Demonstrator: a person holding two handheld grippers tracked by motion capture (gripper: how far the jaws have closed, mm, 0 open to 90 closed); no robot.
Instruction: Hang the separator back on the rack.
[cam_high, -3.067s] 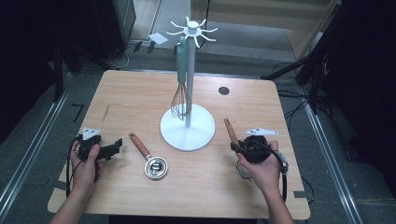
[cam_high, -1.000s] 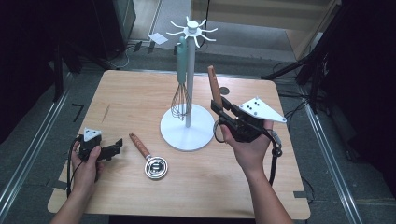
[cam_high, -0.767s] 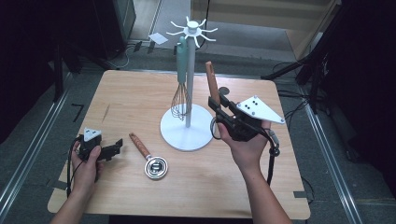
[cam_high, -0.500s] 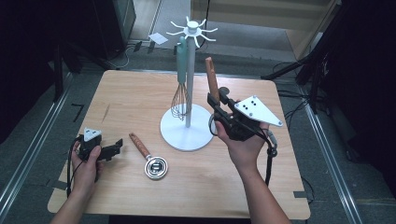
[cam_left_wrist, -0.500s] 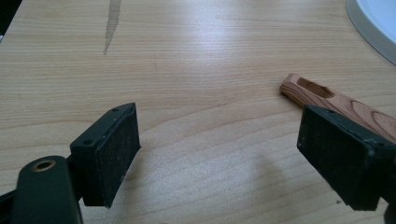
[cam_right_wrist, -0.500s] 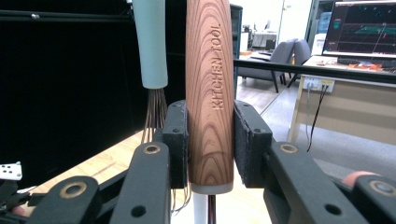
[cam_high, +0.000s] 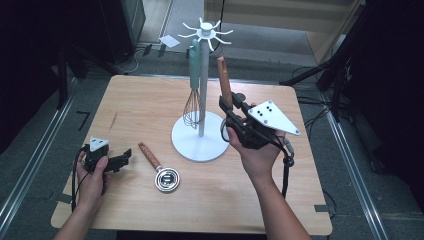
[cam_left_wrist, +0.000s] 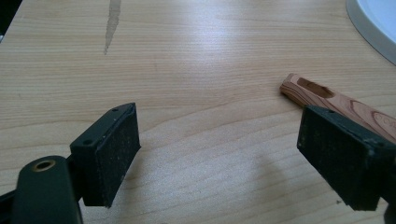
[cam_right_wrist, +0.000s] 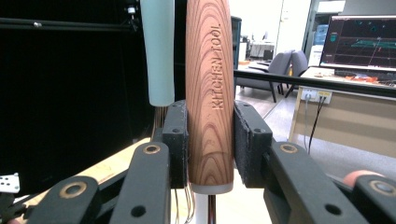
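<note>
1. My right hand-held gripper is clamped on a wooden-handled kitchen tool, held upright just beside the white hanging stand; its working end is hidden.
2. The handle looks stiff, smooth and light; I judge it could slip, so the pads sit on its lower part, above the collar.
3. A teal-handled whisk hangs from the stand.
4. My left hand-held gripper rests released on the bench, near a wooden-handled measuring cup.
</note>
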